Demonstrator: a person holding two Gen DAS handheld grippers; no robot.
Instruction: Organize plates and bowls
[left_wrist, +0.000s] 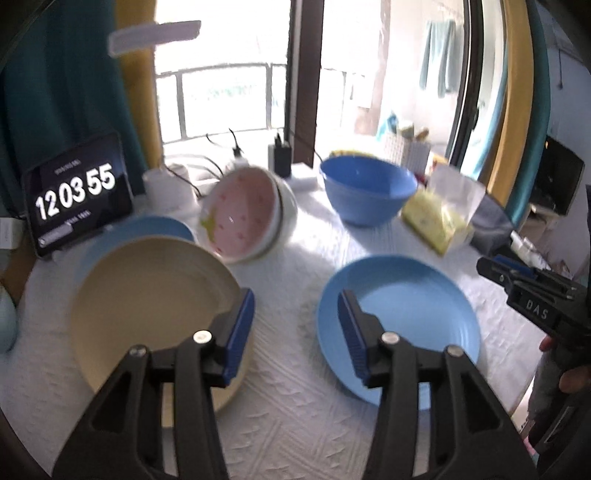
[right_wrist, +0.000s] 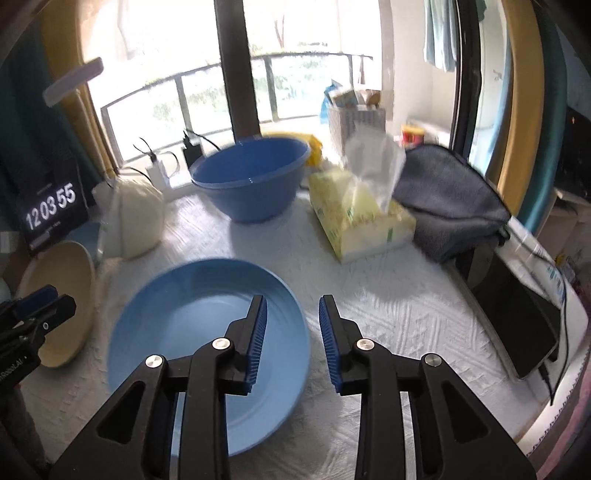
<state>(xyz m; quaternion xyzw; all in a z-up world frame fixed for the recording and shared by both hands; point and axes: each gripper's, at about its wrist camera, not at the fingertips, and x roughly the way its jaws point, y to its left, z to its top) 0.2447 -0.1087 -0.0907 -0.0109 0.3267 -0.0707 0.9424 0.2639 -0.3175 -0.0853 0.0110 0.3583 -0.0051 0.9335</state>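
A cream plate (left_wrist: 147, 306) lies at the left on the white cloth, over the edge of another blue plate (left_wrist: 147, 227). A blue plate (left_wrist: 406, 317) lies in the middle; it also shows in the right wrist view (right_wrist: 192, 325). A pink-lined bowl (left_wrist: 240, 214) nested in a white one lies tilted on its side. A big blue bowl (left_wrist: 369, 188) stands behind. My left gripper (left_wrist: 295, 325) is open between the two plates. My right gripper (right_wrist: 291, 332) is open over the blue plate's right rim.
A clock tablet (left_wrist: 74, 195) stands at the back left. A yellow tissue box (right_wrist: 358, 221) and a grey folded cloth (right_wrist: 450, 199) lie at the right. Chargers and cables sit by the window. A dark device (right_wrist: 524, 332) lies at the table's right edge.
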